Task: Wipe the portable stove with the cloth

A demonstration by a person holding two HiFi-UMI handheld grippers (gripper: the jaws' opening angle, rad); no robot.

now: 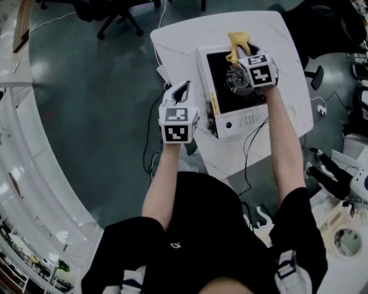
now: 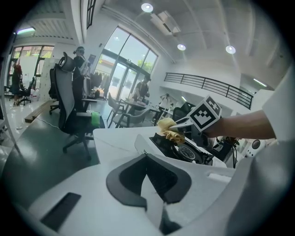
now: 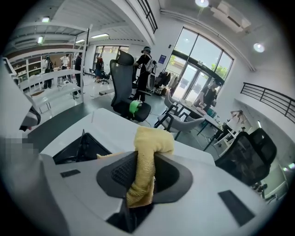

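The portable stove (image 1: 237, 118) is white with a black top and stands on the white table (image 1: 184, 37). My right gripper (image 1: 238, 53) hovers over the stove's far part, near the burner (image 1: 236, 80), shut on a yellow cloth (image 1: 237, 41). In the right gripper view the cloth (image 3: 146, 156) hangs bunched between the jaws of the right gripper (image 3: 140, 173), with the stove (image 3: 79, 148) to the left. My left gripper (image 1: 182, 90) is shut and holds nothing, just left of the stove. The left gripper view shows the left gripper (image 2: 147, 161), the stove (image 2: 184, 150) and the cloth (image 2: 168, 129).
A black cable (image 1: 253, 143) runs off the table's near edge. Office chairs (image 1: 109, 14) stand on the grey floor beyond the table. A curved white counter (image 1: 23, 149) lies to the left, and white equipment (image 1: 345, 184) to the right. People stand far off.
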